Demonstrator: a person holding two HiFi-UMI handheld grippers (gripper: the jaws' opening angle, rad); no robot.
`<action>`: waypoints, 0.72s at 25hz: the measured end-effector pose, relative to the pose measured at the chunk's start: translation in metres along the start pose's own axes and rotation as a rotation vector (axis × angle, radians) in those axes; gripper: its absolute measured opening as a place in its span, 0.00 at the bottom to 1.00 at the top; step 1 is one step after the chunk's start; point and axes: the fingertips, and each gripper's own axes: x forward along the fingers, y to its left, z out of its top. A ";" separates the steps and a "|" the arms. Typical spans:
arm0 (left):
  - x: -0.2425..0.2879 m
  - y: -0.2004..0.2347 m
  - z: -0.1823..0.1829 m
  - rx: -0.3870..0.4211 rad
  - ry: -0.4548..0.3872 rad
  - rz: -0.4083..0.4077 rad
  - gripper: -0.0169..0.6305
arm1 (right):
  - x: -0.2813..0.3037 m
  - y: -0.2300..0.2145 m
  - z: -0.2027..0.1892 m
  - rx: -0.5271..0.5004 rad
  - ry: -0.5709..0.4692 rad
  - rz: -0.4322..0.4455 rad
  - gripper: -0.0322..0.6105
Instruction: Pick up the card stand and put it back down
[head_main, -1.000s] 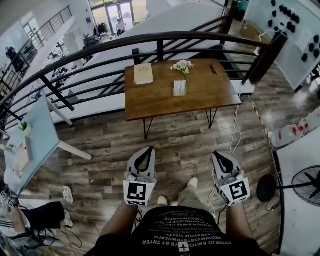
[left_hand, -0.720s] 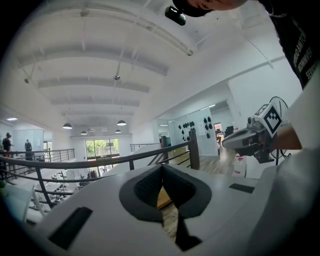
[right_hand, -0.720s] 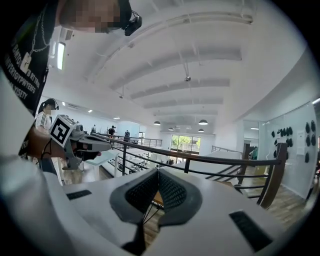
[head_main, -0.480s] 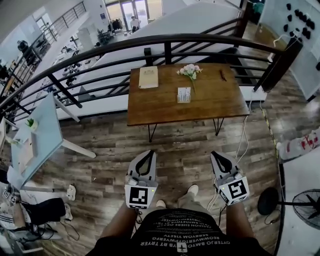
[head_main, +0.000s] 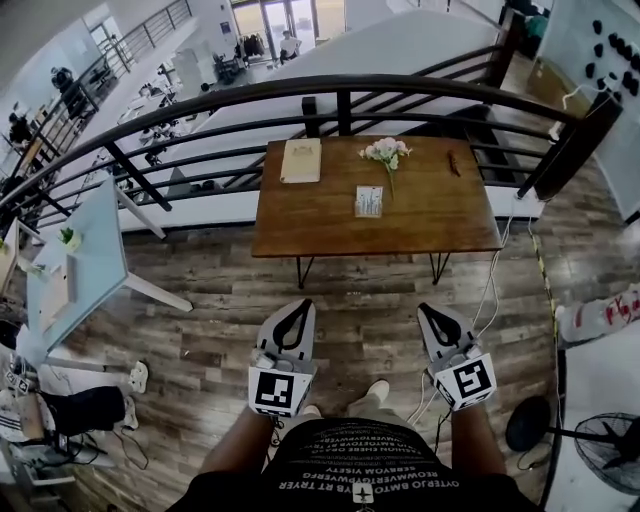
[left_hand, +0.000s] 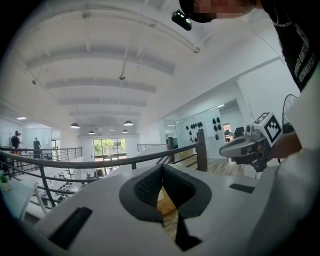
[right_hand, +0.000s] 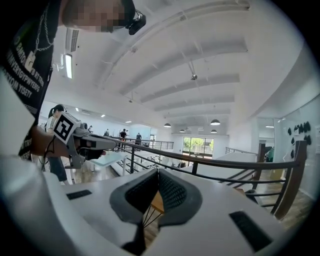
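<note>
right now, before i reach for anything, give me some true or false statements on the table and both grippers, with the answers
1. The card stand stands on the wooden table. True.
2. The left gripper is shut on the card stand. False: its jaws are together on nothing, over the floor short of the table.
3. The flowers lie beyond the card stand, toward the railing. True.
4. The right gripper has its jaws wide apart. False: they are together and empty.
5. The tan book lies right of the flowers. False: it lies to their left.
</note>
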 end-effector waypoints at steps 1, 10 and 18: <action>0.003 0.000 0.002 0.012 0.002 0.017 0.06 | 0.001 -0.002 0.001 0.000 -0.005 0.009 0.07; 0.029 -0.018 0.020 0.051 0.011 0.104 0.06 | 0.004 -0.027 0.004 -0.014 -0.030 0.095 0.07; 0.046 -0.040 0.022 0.014 0.010 0.133 0.06 | -0.005 -0.064 -0.009 0.002 -0.034 0.104 0.07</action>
